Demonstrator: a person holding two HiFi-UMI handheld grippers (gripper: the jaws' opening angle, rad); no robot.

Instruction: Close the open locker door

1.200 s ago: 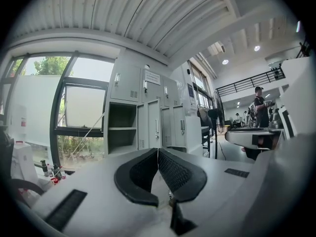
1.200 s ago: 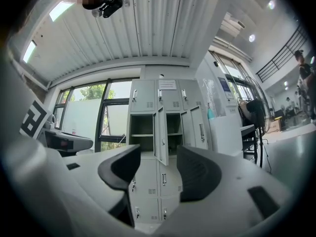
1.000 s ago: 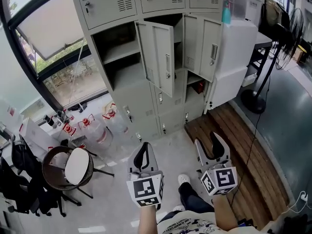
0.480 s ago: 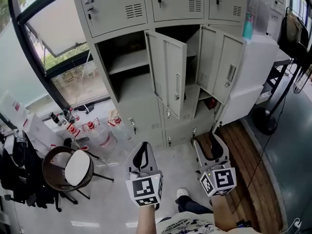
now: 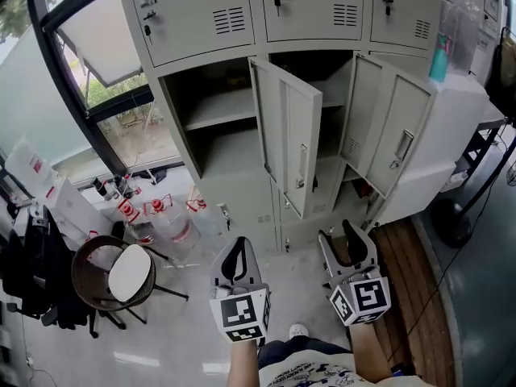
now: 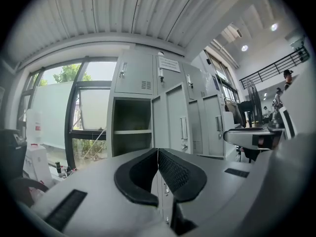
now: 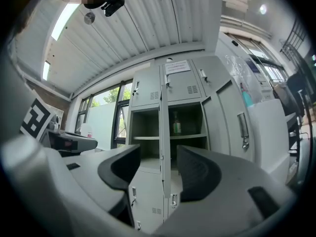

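**Head view**
- locker bank: grey metal; top row shut, keys in locks.
- open locker door: mid column, swung out toward camera, handle near its free edge. Well apart from both grippers.
- second door: next column to R, also swung out.
- open compartment: L column, one shelf across.
- left gripper: low ctr, over pale floor, tips aimed at lockers, jaws together. Marker cube at its rear.
- right gripper: beside it to the R, jaws parted, nothing btwn. Sits near edge of wood flooring.
- stool: white round seat, L side.
- floor bottles: cluster below window.
- teal bottle: on top of white cabinet, far R.

**Left gripper view**
- left gripper: pads meet in a thin seam at the tips, holding nothing.
- open locker door: beyond the tips, slightly R of ctr, handle visible. No contact.
- open compartment: L of that door, shelf at mid height.
- window: far L, greenery outside.

**Right gripper view**
- right gripper: jaws wide apart, holding nothing.
- open locker door: seen edge-on through the gap, well beyond the tips, untouched.
- shelf bottle: upright on a shelf in the compartment just R of the door edge.
- second door: R side, handle facing camera.
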